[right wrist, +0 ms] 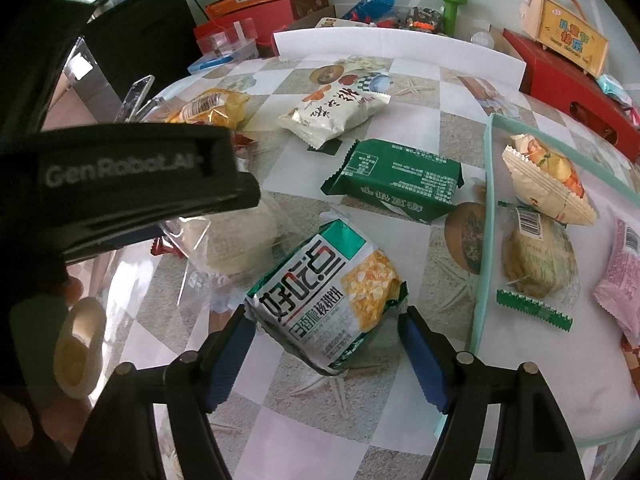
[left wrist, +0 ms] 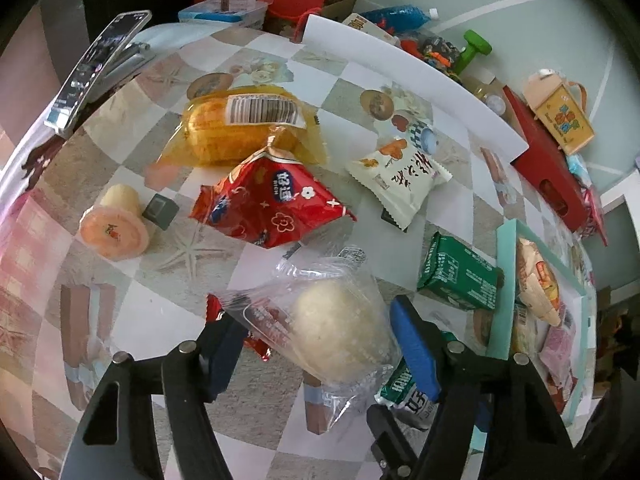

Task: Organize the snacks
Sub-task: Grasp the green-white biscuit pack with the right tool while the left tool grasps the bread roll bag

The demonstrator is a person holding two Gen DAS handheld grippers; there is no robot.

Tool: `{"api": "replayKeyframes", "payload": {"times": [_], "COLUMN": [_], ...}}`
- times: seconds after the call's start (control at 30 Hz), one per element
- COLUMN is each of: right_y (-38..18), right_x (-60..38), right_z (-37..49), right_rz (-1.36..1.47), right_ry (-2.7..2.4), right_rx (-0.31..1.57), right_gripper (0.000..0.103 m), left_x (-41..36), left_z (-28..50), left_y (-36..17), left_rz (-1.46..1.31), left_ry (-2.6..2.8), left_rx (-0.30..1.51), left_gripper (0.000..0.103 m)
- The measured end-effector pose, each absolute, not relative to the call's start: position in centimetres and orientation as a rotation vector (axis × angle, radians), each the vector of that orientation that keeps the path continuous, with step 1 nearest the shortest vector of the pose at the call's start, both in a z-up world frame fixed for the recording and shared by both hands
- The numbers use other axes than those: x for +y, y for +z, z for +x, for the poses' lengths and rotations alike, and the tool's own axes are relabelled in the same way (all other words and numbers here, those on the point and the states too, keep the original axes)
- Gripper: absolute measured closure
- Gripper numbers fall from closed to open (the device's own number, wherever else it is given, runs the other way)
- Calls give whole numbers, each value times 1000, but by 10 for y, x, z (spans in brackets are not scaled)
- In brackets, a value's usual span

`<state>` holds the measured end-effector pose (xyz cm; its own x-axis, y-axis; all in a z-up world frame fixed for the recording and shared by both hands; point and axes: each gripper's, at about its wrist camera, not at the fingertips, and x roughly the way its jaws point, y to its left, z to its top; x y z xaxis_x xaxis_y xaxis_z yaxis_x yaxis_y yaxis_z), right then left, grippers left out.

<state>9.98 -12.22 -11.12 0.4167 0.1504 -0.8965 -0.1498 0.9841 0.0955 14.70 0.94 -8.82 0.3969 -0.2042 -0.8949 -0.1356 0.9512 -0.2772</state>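
Well, over on the left side, the orange-lidded jelly cup [left wrist: 115,229] lay tipped on the checkered tablecloth [left wrist: 132,320], well apart from the action, next to a small dark cube [left wrist: 160,211]. Behind it the yellow corn pack [left wrist: 244,128] and the red pyramid snack bag [left wrist: 266,204] sat untouched, waiting their turn.

Moving in, the left gripper [left wrist: 316,344] had its blue pads spread either side of the clear-wrapped pale bun [left wrist: 336,332]. The wrapper sat between the fingers, but whether the pads were actually touching it, I could not tell; they looked set apart rather than squeezing. My read was that it was lined up to take the bun.

Next along, the right gripper [right wrist: 326,352] had the green-and-white walnut cake pack [right wrist: 328,300] between its fingers, pads pressed at both lower edges and the pack tilted up off the cloth, so it was pinched for carrying. A flat green packet [right wrist: 394,180] and a white pouch with Chinese lettering [right wrist: 334,114] lay beyond it on the table.

Over to the right, the mint-green tray [right wrist: 486,216] was plainly the destination: it already held a beige triangular pack [right wrist: 548,180], a clear pack of round biscuits [right wrist: 536,260] and a pink sachet [right wrist: 620,276]. The walnut pack sat just beside the rim, a short carry away.
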Motion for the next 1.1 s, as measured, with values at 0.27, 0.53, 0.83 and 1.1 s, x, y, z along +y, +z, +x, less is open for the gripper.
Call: {"api": "replayKeyframes", "payload": {"times": [0.27, 0.53, 0.83, 1.1], "right_y": [-107, -105, -96, -93], "right_x": [-124, -130, -132, -133], "right_z": [93, 93, 90, 87], "right_rz": [17, 39, 56, 60], "right_ry": [182, 166, 165, 176], "right_rx": [1114, 1111, 1084, 1084], "right_gripper": [37, 48, 49, 50], "left_x": [16, 23, 25, 28], "left_z": [140, 135, 131, 128], "left_y": [-85, -82, -71, -64], "left_rz": [-343, -347, -347, -346], "left_ry": [-52, -55, -72, -78], "left_rx": [1159, 1148, 1117, 1092], "left_gripper": [36, 40, 49, 54]}}
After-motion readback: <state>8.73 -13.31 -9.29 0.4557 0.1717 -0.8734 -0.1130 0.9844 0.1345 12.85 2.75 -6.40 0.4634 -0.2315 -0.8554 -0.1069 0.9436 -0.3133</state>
